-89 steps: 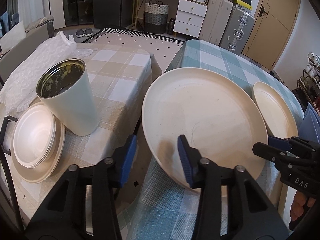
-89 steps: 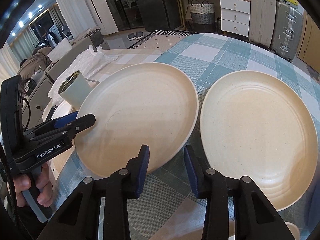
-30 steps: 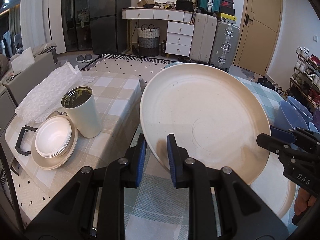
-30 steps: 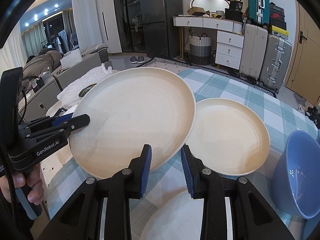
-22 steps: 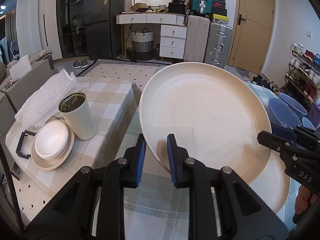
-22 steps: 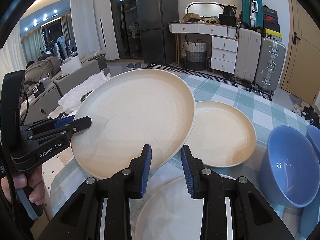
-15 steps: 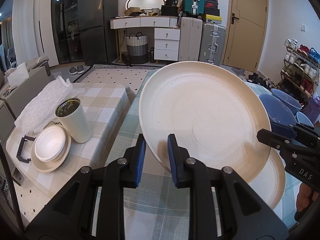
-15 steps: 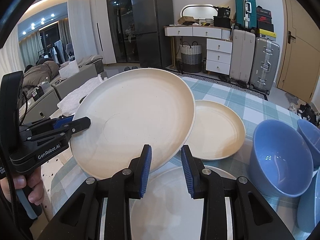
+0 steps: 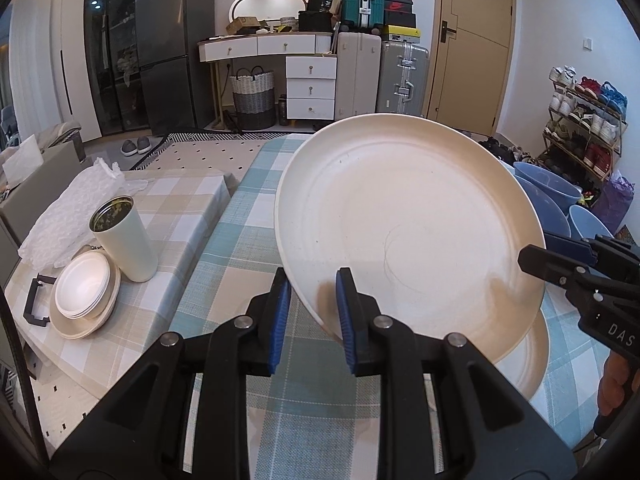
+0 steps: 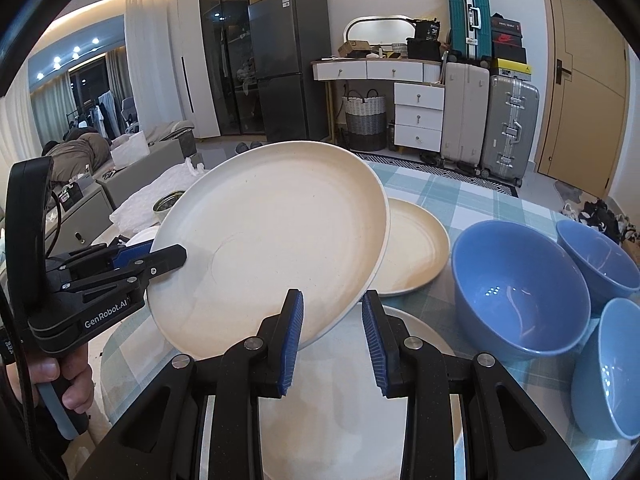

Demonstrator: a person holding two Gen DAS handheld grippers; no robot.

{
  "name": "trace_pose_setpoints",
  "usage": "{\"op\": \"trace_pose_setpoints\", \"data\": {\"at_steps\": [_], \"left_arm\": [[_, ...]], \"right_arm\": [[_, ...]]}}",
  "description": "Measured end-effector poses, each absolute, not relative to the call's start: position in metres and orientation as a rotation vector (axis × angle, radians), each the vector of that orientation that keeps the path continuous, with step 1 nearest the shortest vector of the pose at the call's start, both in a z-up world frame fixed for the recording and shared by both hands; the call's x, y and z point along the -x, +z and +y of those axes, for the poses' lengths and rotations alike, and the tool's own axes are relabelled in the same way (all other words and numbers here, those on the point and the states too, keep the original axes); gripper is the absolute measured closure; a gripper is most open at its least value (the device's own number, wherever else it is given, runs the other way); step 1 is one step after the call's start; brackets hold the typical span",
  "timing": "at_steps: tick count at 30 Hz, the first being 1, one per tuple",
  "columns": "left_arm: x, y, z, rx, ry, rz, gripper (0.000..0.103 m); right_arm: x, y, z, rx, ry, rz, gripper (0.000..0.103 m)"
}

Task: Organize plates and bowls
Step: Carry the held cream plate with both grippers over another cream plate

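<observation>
Both tongs have lifted the big cream plate point(image 9: 408, 232) off the desk point(image 9: 240, 216), left tongs point(image 9: 310, 312) clamped at its 7 o'clock rim, right tongs point(image 10: 332, 332) at 5 o'clock, so it stays steady over another plate point(image 10: 412, 248).

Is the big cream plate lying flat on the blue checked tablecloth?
No. The cream plate is tilted in the air, gripped at its rim by the left gripper and right gripper.

Cream plate point(image 9: 404, 216), blue bowls point(image 10: 520, 284), teal-and-white checked tablecloth point(image 9: 240, 232), beige-checked cloth point(image 9: 180, 216).
</observation>
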State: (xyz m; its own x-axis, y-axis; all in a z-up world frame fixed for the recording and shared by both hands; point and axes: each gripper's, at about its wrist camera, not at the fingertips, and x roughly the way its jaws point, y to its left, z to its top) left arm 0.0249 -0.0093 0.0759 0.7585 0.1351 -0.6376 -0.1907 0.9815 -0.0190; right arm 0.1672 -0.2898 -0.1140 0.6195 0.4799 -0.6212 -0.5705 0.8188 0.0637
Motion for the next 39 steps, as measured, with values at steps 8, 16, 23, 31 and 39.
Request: {"op": "trace_pose_setpoints", "data": {"at_steps": [8, 16, 23, 31, 39], "left_arm": [[-0.019, 0.072, -0.037, 0.073, 0.146, 0.699, 0.082], [-0.016, 0.062, -0.056, 0.052, 0.117, 0.714, 0.082], [-0.016, 0.047, -0.06, 0.047, 0.098, 0.734, 0.081], [-0.015, 0.034, -0.059, 0.043, 0.077, 0.746, 0.081], [-0.015, 0.023, -0.059, 0.036, 0.062, 0.755, 0.081]], "right_arm": [[-0.155, -0.115, -0.311, 0.136, 0.581, 0.677, 0.072], [-0.148, -0.124, -0.331, 0.124, 0.561, 0.691, 0.072], [-0.143, -0.133, -0.338, 0.125, 0.551, 0.707, 0.072], [-0.138, -0.139, -0.344, 0.115, 0.539, 0.726, 0.072], [-0.134, -0.151, -0.348, 0.12, 0.52, 0.749, 0.072]]}}
